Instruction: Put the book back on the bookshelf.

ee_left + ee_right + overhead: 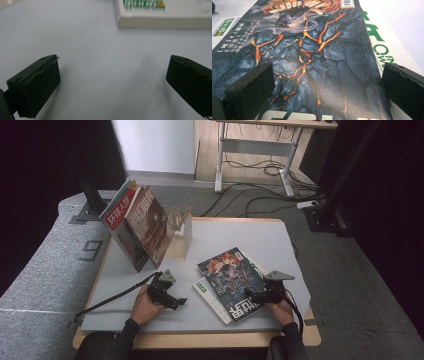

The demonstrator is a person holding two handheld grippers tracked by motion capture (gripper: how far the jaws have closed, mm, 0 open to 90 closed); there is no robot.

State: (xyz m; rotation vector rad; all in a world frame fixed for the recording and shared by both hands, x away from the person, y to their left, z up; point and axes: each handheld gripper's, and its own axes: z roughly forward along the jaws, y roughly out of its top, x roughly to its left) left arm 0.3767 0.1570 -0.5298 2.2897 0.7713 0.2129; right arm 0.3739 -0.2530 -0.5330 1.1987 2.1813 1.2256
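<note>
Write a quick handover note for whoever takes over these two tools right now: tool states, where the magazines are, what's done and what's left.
Left tool: open, holding nothing, low over the bare table, pointing at the edge of the white magazine.
Right tool: open, jaws wide over the near end of the dark lava-cover magazine, not gripping it.
Things: the dark magazine lies flat on top of the white one near the table's front right. Two red-cover magazines stand leaning against the clear stand at back left.
Done: apparently, two magazines racked.
Left: probably grip the dark magazine, stand it by the others, then the white one.
</note>
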